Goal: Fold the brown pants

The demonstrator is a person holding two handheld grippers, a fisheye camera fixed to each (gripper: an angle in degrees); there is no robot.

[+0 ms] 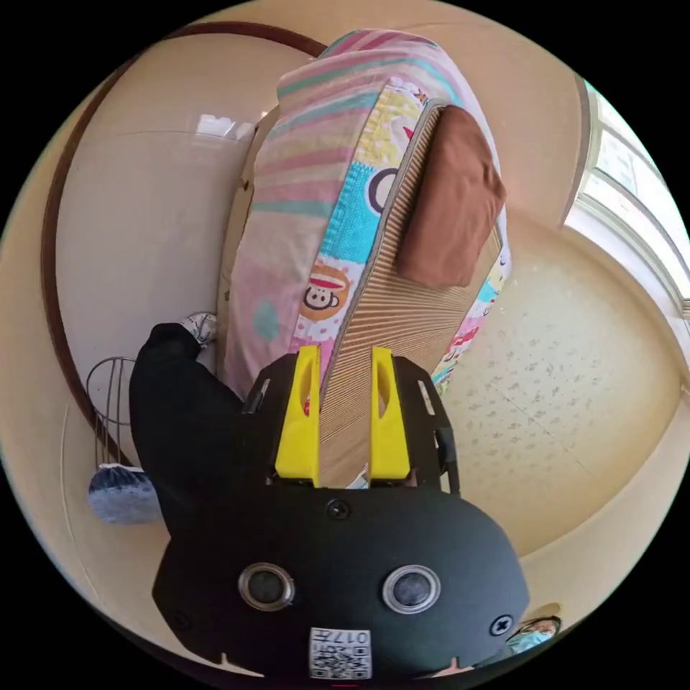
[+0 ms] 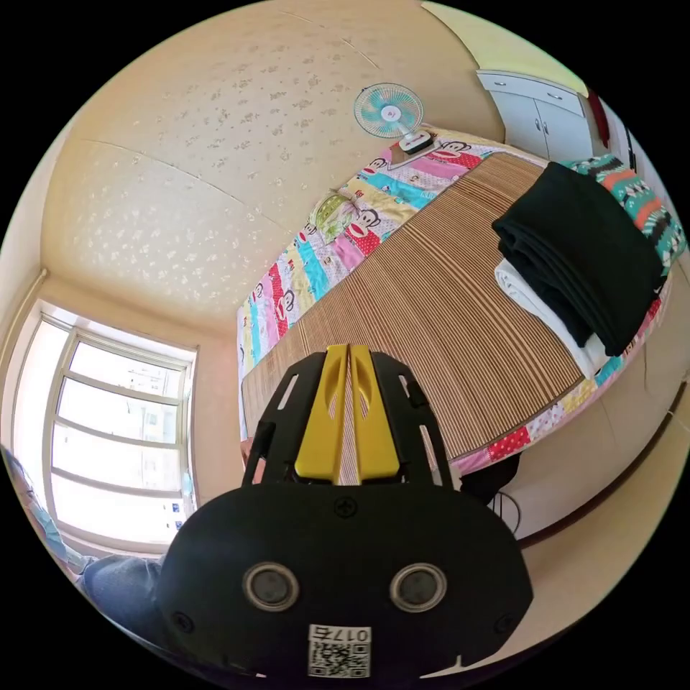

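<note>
The brown pants (image 1: 451,198) lie folded into a compact bundle on the striped straw mat (image 1: 402,316) of the bed, far from my left gripper (image 1: 346,359). Its yellow jaws stand apart with nothing between them, well short of the pants. In the right gripper view, my right gripper (image 2: 349,356) has its yellow jaws pressed together, empty, above the near part of the same straw mat (image 2: 431,302).
A stack of folded black (image 2: 582,251) and white (image 2: 535,305) clothes sits on the mat's right side. A small fan (image 2: 392,111) stands at the bed's far end, a window (image 2: 108,438) at left. A person's dark sleeve (image 1: 180,424) is beside the left gripper.
</note>
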